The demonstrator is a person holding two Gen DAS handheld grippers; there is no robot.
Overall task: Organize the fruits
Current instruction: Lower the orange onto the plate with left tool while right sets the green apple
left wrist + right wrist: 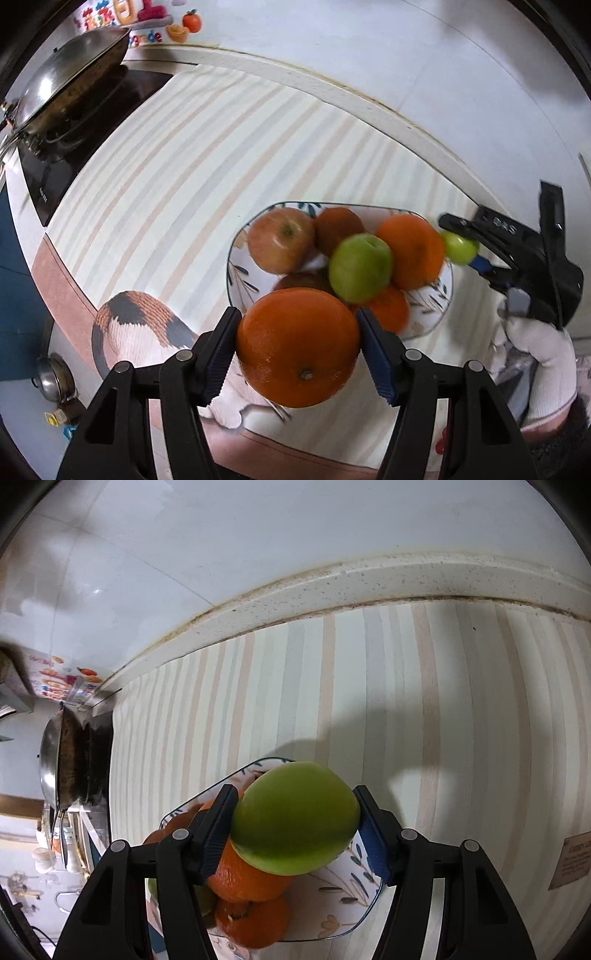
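Over the near rim of the plate (236,266), the left gripper (297,349) is clamped on a large orange (298,347). Its skin is deep orange and glossy, finely dimpled, with the small grey-brown stem scar turned toward the camera. Both blue pads (376,356) press flat against its sides.

The plate is white with a thin blue rim and painted dark leaves, and it sits on the striped cloth (177,155) toward the near edge of the worktop. On it lie a reddish-yellow apple (280,240) at the left, a green apple (360,267) piled on top in the middle, and several more oranges (410,251) around and under it, all touching one another.

At the plate's right rim, the right gripper (295,827) is closed on a second green apple (295,818), held above the oranges (247,878) in the plate (354,923). This one is smooth, matte yellow-green and unblemished, its pads (218,834) squeezing it from both sides. A white-gloved hand (535,354) holds that gripper.

At the far left corner of the worktop a steel wok (70,77) sits on the black hob (74,147). A cat print (136,332) shows on the cloth beside the plate's near left.
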